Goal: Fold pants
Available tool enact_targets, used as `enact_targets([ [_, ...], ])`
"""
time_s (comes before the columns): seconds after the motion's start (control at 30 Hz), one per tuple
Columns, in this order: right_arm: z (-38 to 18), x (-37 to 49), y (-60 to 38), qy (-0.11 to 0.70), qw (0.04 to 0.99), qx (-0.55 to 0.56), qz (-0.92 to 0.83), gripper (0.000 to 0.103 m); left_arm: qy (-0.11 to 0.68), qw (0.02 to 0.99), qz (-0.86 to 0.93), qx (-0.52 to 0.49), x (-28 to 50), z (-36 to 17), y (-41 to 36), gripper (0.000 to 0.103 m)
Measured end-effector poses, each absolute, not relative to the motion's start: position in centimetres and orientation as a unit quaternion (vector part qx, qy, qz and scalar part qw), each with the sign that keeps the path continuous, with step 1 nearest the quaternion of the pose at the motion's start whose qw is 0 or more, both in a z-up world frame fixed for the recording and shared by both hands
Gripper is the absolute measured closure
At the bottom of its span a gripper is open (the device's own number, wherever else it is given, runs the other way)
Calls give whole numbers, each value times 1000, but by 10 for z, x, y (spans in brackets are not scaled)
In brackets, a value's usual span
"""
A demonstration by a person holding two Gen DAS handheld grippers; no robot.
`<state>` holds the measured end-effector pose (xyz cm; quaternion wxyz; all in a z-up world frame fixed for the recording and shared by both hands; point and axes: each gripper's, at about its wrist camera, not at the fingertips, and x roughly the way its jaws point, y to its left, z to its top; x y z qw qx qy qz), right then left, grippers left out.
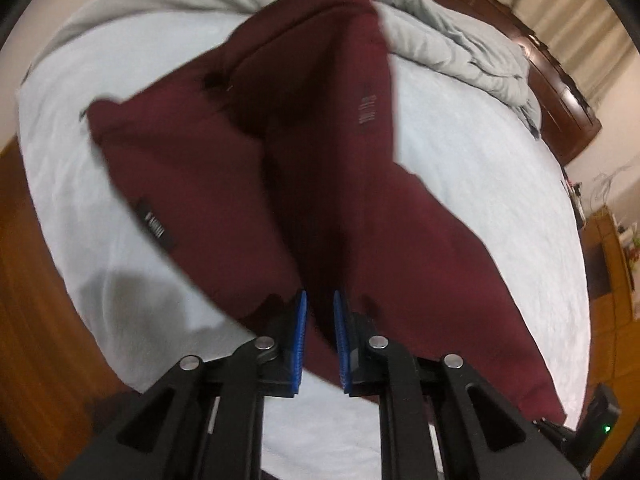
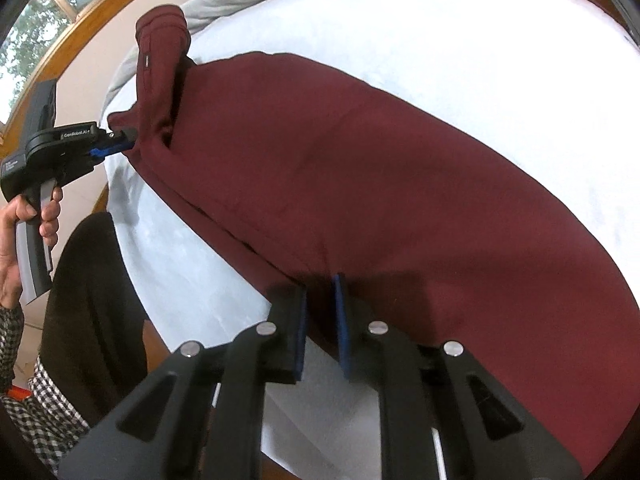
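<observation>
Maroon pants [image 2: 400,184] on bed [image 2: 440,40], no containers.

The left claw [image 1: 320,308] points steeply downward, and its two blue pads [image 1: 301,336] are closed on a fold of the maroon pants [image 1: 332,208] — the cloth passes between them. In the right wrist view the same claw [image 2: 120,145] is seen from the side, held by the person's left hand [image 2: 28,224], whose fingers wrap the grip; a checked sleeve [image 2: 10,332] covers the wrist. The right claw [image 2: 320,300] also points down and pinches the pants' edge between its pads.
</observation>
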<state>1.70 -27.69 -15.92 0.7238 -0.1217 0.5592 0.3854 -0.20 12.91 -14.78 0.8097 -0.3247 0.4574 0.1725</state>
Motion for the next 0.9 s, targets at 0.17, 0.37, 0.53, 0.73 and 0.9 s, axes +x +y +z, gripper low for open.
enact_targets([
  [0.17,-157,13,-273,563,723,-121,382,86,442,806,175,-352,-14,-129,147,64],
  [0.37,-166,9,-267,569,720,-122,378,80,476,815,197,-264,46,-86,144,27],
  [0.53,-169,7,-266,569,720,-117,381,75,548,778,268,-153,135,-90,123,25],
  [0.73,-173,11,-270,572,716,-95,389,75,600,720,335,-93,197,-121,115,25],
  [0.9,-173,17,-277,576,713,-72,394,75,636,675,363,-82,222,-151,128,30],
])
